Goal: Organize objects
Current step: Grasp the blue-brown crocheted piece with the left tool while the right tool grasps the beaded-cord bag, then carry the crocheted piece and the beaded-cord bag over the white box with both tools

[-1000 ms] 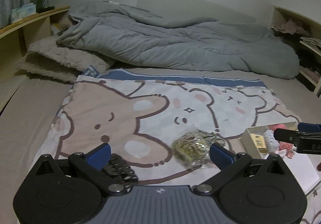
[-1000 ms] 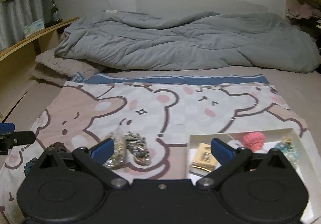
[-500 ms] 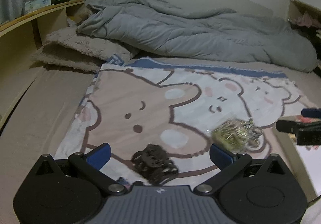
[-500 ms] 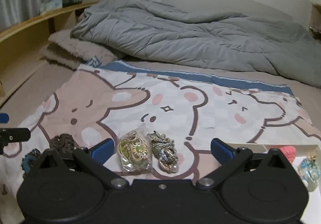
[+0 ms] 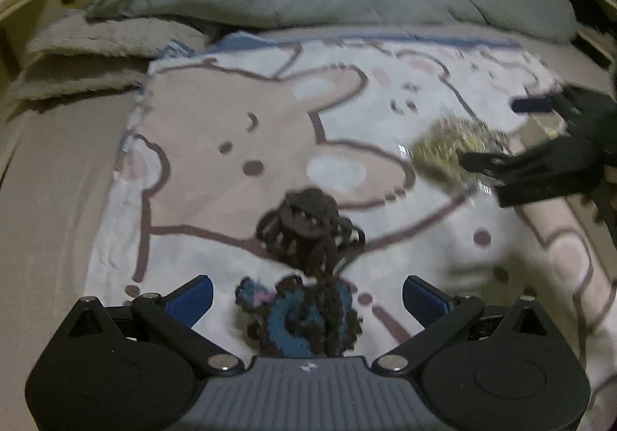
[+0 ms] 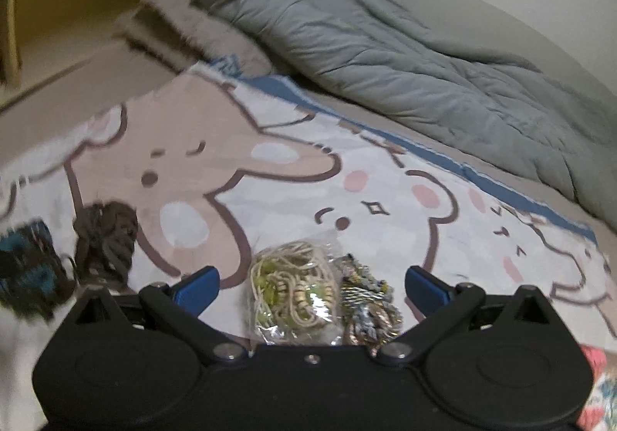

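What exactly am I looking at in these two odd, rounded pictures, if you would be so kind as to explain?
There is no robot. A person holds a two-fingered claw in each hand, and each claw carries a wide-angle camera looking forward along its fingers, hence the curved view.

One picture comes from the left claw, the other from the right claw. Both are open and hold nothing.

They hover over a bear blanket on a bed, with a grey quilt behind. Before the left claw lie a brown bundle and a blue-and-brown one. Before the right claw lie a clear bag of cord and a beaded piece. The pictures are blurred, so finer detail is uncertain.
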`<state>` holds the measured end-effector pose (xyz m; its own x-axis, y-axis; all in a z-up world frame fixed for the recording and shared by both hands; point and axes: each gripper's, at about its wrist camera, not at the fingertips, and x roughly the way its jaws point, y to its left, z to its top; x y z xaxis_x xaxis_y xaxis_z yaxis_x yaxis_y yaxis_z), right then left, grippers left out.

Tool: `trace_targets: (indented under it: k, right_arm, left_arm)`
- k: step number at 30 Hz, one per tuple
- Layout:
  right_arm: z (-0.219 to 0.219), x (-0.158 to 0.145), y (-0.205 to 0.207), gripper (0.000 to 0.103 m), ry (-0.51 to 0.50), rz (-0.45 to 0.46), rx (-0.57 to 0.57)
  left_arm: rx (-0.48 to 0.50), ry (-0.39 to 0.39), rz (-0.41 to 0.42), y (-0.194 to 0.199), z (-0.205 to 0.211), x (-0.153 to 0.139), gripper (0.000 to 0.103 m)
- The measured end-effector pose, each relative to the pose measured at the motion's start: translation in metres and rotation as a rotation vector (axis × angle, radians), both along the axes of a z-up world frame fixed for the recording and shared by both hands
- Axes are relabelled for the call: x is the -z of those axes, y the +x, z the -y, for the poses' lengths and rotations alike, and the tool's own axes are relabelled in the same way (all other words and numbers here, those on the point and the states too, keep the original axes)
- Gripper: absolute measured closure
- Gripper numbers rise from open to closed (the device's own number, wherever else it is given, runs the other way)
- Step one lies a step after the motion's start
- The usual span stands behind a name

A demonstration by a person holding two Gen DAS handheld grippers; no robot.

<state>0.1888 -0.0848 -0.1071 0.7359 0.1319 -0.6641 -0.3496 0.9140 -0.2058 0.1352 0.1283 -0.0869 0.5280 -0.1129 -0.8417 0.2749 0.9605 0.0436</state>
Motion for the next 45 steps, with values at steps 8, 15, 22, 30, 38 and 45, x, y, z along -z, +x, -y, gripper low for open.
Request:
trace_targets:
  k: [8,15,22,30,38,45]
  right_arm:
    - [-0.029,0.033,0.013,0.0,-0.172,-0.033,-0.054]
    - [-0.032,0.044,0.024,0.002,-0.195,-0.07,-0.037]
    - [-0.029,0.052,0.031,0.03,-0.2,-0.133,-0.018]
    - [-0.02,0.041,0.033,0.045,-0.108,-0.167,0.026]
    - [-0.006,0.012,0.023,0.048,0.014,-0.139,0.061]
    - [0.007,-0.017,0.008,0.048,0.108,-0.11,0.087]
  left_arm:
    - [0.069,-0.003,-0.114,0.003,-0.006,0.025,0.008]
    - [0.096,0.018,-0.173,0.009,-0.006,0.046,0.026]
    - [0.075,0.027,-0.182,0.015,-0.01,0.054,0.045]
    - [0.052,0.002,-0.178,0.012,-0.016,0.048,0.055]
    - [0.01,-0.047,-0.129,0.005,-0.019,0.027,0.057]
    - [-0.054,-0.089,-0.043,-0.003,-0.018,0.0,0.058]
